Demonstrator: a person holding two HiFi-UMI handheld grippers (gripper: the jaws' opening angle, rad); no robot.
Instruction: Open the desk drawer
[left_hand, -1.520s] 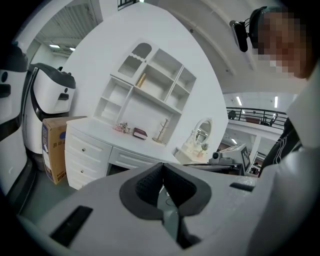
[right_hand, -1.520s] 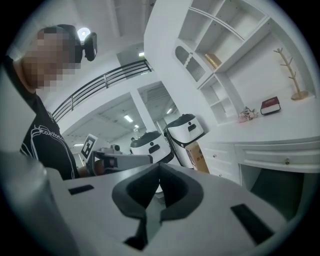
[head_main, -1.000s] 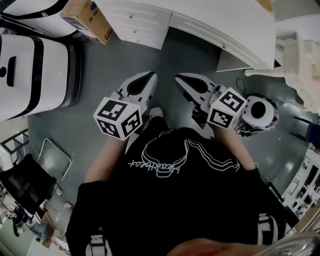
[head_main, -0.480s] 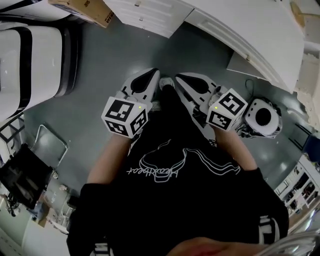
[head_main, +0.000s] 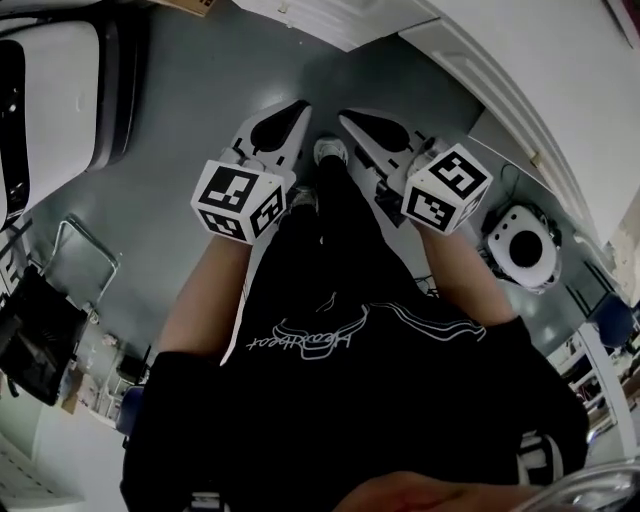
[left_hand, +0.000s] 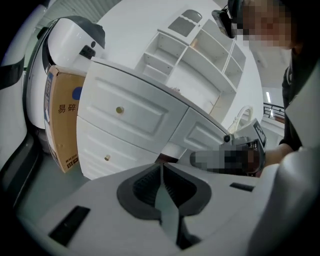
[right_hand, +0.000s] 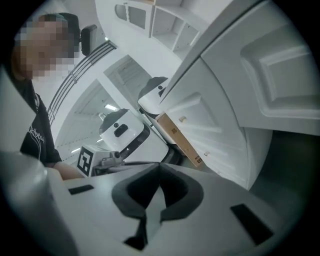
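The white desk (head_main: 560, 70) runs along the top right of the head view, its long drawer front (head_main: 500, 110) closed with a small knob (head_main: 535, 158). A white drawer unit (left_hand: 125, 125) with two brass knobs stands at the desk's left end, both drawers closed. My left gripper (head_main: 300, 108) and right gripper (head_main: 345, 117) hang side by side in front of the person's legs, above the grey floor and well short of the desk. The left gripper (left_hand: 161, 166) is shut and empty. The right gripper (right_hand: 159, 167) is likewise shut with nothing in it.
A large white machine (head_main: 50, 90) stands at the left and a cardboard box (left_hand: 62, 120) leans beside the drawer unit. A round white device (head_main: 525, 250) sits on the floor under the desk. A metal frame (head_main: 80, 260) lies lower left. White shelves (left_hand: 200, 50) rise behind the desk.
Both grippers have come down in front of the person's legs, still shut and side by side. The desk and drawer unit have slid toward the top right of the head view.
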